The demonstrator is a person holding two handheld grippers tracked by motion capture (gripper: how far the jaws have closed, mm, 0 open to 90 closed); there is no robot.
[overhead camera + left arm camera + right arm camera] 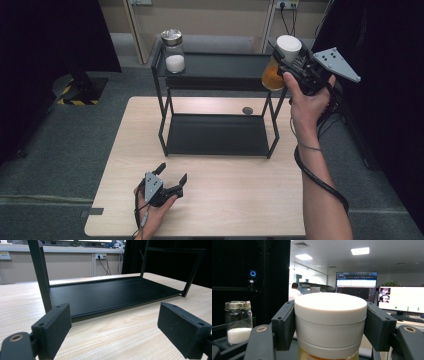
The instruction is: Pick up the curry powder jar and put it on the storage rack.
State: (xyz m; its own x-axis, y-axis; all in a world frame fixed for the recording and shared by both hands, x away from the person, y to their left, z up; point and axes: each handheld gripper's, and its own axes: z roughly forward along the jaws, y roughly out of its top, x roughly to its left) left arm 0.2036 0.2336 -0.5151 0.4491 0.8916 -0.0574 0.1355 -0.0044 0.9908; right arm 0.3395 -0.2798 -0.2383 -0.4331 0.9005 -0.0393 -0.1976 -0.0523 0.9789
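Black hand-held gripper [287, 62] with grey 3-cornered plate, black cable

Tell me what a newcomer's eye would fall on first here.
The right hand-held gripper stands out first, clamped on the white lid of a jar of orange contents, held up at the right end of the black rack's top shelf. Next comes the jar of white grains at that shelf's left end. The left hand-held gripper rests open on the wooden table.

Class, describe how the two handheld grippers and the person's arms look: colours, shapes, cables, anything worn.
Both grippers are black with two blocky, flat-padded jaws. The right gripper carries a grey three-cornered plate with small holes and trails a thick black cable; the left gripper has a grey top panel and thinner cable. Forearms are sleeveless; a thin band circles the right wrist.
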